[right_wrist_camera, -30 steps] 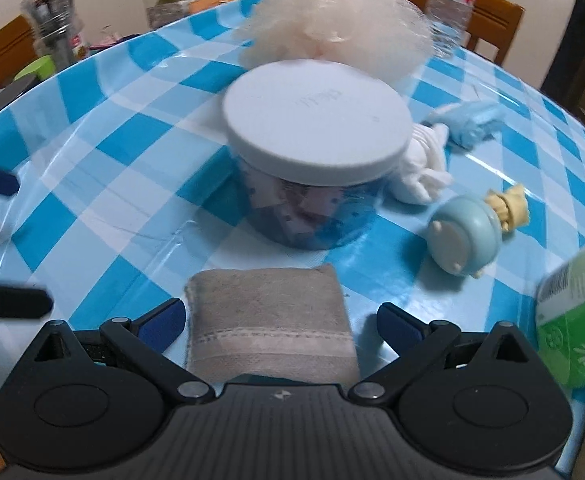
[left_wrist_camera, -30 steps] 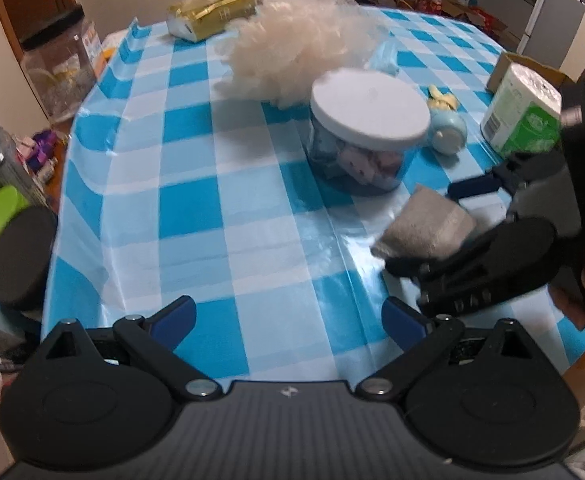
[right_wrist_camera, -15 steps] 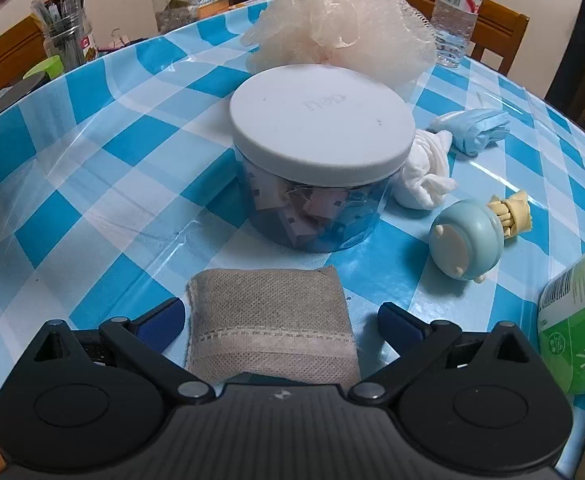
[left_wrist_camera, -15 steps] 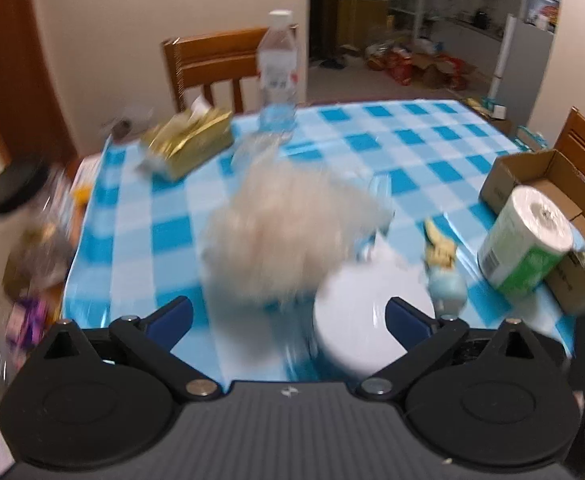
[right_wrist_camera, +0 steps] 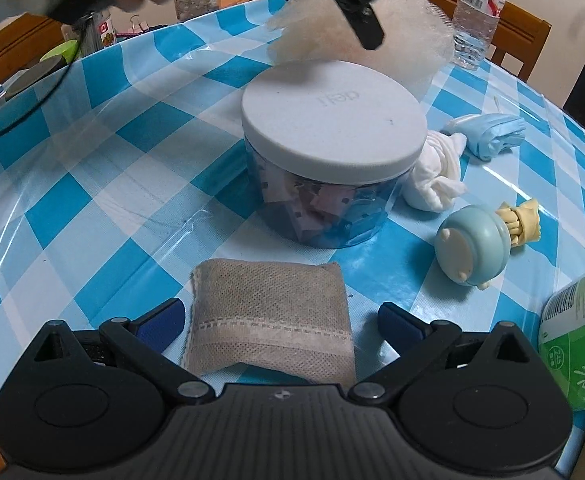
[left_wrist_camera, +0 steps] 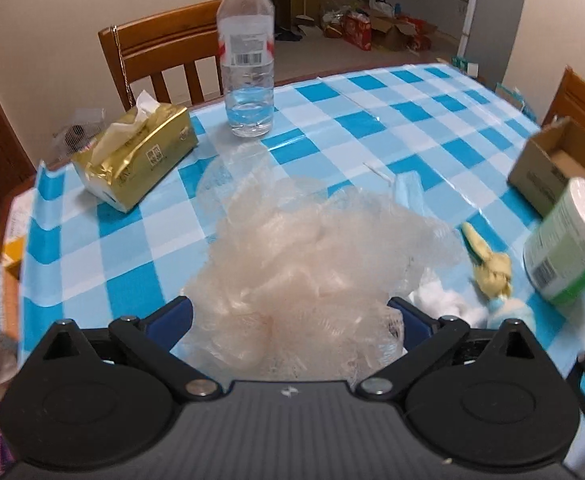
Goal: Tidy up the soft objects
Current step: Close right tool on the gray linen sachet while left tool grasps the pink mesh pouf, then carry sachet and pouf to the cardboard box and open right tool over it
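Left wrist view: close above mesh puff, facing far chair. Right wrist view: low over counter, facing lidded jar. Both share puff, water bottle.

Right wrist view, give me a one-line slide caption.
Open right gripper straddles a grey fabric pouch before a white-lidded clear jar on the blue checked tablecloth.

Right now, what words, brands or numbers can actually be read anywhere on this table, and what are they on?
"deli", embossed and seen upside down, on the white jar lid.
Water bottle: barcode label, print too small to read.
Gold tissue pack: small characters, unreadable.
Green-wrapped paper roll: large white characters, cut off and unreadable.
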A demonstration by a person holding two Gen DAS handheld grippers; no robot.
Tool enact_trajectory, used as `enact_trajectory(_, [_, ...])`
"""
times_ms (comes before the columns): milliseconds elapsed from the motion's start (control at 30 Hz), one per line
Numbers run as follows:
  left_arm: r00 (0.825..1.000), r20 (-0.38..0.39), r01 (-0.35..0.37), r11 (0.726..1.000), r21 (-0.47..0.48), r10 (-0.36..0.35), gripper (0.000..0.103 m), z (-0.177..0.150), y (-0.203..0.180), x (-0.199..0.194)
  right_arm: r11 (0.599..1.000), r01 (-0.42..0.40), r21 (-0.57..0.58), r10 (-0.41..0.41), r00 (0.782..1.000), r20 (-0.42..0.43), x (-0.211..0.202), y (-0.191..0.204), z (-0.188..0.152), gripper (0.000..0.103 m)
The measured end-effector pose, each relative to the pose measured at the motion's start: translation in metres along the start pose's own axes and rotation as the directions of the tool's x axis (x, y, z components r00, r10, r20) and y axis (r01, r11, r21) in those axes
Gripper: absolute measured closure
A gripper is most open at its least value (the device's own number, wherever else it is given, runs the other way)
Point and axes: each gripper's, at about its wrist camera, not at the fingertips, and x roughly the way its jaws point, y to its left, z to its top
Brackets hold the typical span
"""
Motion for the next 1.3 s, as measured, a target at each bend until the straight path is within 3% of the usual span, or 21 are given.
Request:
enact_trajectory(267, [0.999, 0.015, 0.049, 0.997, -0.058, -0.049, 0.001, 0.009, 0.010, 0.030, 1.000, 0.000, 0.000, 0.000, 1.000, 0.008, 0.000, 0.000, -0.001, 0.000])
enact_trajectory(633, [0.999, 0.024, 0.040, 0.997, -0.059, -0.039, 0.000, 0.013, 0.009, 0.047, 1.000, -0.021, 0.004, 0.021, 0.999, 0.029, -0.004, 0.005, -0.003, 0.000])
enact_trajectory(900, [0.999, 0.018, 0.052, 0.995, -0.088, -0.051, 0.002, 0.013, 0.012, 0.048, 1.000, 0.009, 0.013, -0.009, 0.999, 0.032, -0.007, 0.007, 0.002, 0.021])
enact_trajectory(1167, [0.997, 0.025, 0.072, 0.993, -0.098, -0.070, 0.027, 0.010, 0.013, 0.039, 0.999, 0.018, 0.040, -0.019, 1.000, 0.021, -0.014, 0.005, 0.004, 0.042])
enact_trajectory(1300, [0.998, 0.039, 0.057, 0.995, -0.086, -0.054, 0.041, 0.009, 0.011, 0.031, 0.999, 0.023, 0.035, -0.024, 0.999, 0.024, -0.018, 0.007, 0.005, 0.044])
